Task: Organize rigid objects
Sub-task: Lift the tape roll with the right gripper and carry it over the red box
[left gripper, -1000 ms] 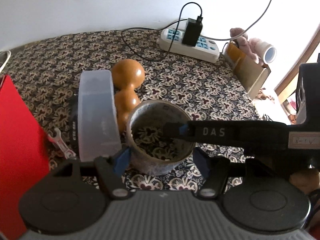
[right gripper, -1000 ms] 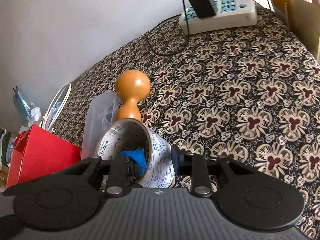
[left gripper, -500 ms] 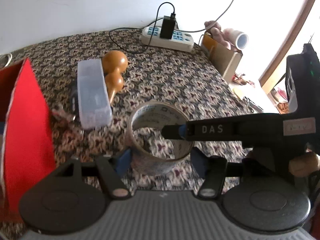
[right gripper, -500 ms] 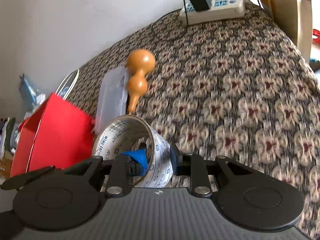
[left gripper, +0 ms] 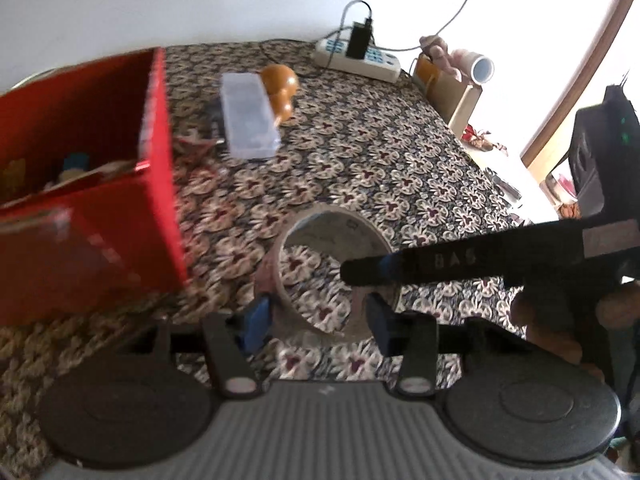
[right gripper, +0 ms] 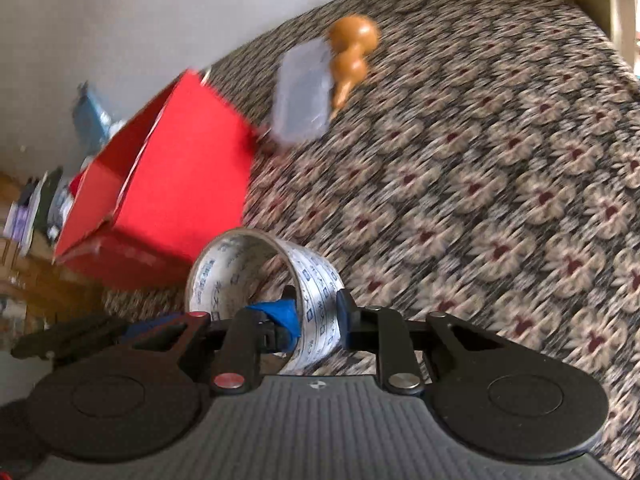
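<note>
A roll of tape (left gripper: 304,236) (right gripper: 316,280) hangs above the patterned cloth. My right gripper (right gripper: 316,316) is shut on its wall, one finger inside the ring and one outside; it shows as a black arm (left gripper: 460,260) in the left wrist view. My left gripper (left gripper: 318,320) is open, its blue-padded fingers on either side of the roll's near edge. An open red box (left gripper: 160,184) (right gripper: 188,184) stands to the left with small items inside.
A clear plastic case (left gripper: 248,116) (right gripper: 300,96) and a wooden gourd (left gripper: 280,88) (right gripper: 352,48) lie farther back. A power strip (left gripper: 356,56) with a charger sits at the far edge. A cardboard box (left gripper: 456,88) stands at the right edge of the cloth.
Both grippers and the tape roll have lifted and drawn back toward me and left. The red box now shows its open top. The case and gourd look farther away.
</note>
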Demonstrator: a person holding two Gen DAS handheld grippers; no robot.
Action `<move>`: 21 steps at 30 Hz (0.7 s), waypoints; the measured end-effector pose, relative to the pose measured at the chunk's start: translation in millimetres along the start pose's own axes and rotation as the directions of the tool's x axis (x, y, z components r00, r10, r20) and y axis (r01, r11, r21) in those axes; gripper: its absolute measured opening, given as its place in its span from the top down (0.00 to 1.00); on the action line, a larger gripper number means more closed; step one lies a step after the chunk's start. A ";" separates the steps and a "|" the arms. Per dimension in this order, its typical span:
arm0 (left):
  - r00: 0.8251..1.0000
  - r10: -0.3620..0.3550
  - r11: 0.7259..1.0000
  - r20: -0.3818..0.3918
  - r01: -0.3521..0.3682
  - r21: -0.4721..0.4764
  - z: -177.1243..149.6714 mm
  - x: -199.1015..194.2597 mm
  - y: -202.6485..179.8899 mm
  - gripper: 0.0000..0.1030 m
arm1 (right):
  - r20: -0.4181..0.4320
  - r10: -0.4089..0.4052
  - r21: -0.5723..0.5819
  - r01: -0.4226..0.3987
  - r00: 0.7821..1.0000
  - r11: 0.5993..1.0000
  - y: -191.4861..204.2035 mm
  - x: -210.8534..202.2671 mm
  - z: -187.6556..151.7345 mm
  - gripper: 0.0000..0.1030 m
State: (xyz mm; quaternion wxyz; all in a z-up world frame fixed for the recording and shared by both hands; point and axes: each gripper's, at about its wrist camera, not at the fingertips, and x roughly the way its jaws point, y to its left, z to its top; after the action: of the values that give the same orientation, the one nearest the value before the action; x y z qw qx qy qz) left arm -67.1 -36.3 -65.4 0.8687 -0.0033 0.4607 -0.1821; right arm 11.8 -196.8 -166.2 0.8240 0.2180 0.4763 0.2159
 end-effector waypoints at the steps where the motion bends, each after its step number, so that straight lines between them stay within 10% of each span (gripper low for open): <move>1: 1.000 0.003 1.000 0.008 -0.003 0.002 -2.4 -6.5 3.6 0.55 | -0.011 0.004 -0.010 -0.004 1.000 1.000 7.8 1.3 -3.7 0.99; 11: 0.993 -0.055 0.993 0.105 0.044 0.108 -9.3 -80.5 52.5 0.55 | 0.015 0.019 -0.022 -0.019 1.000 1.000 85.5 -9.8 -27.8 0.99; 21: 0.944 -0.168 0.974 0.286 0.115 0.193 33.1 -150.7 118.9 0.55 | 0.230 0.022 -0.063 -0.007 0.973 0.998 171.7 -30.8 3.5 0.99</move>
State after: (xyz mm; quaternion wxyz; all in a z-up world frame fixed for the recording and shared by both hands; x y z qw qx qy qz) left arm -80.0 117.4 53.5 0.9101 0.0117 0.3043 -0.2809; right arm -24.5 -75.3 -46.3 0.8785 0.2193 0.3691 0.2098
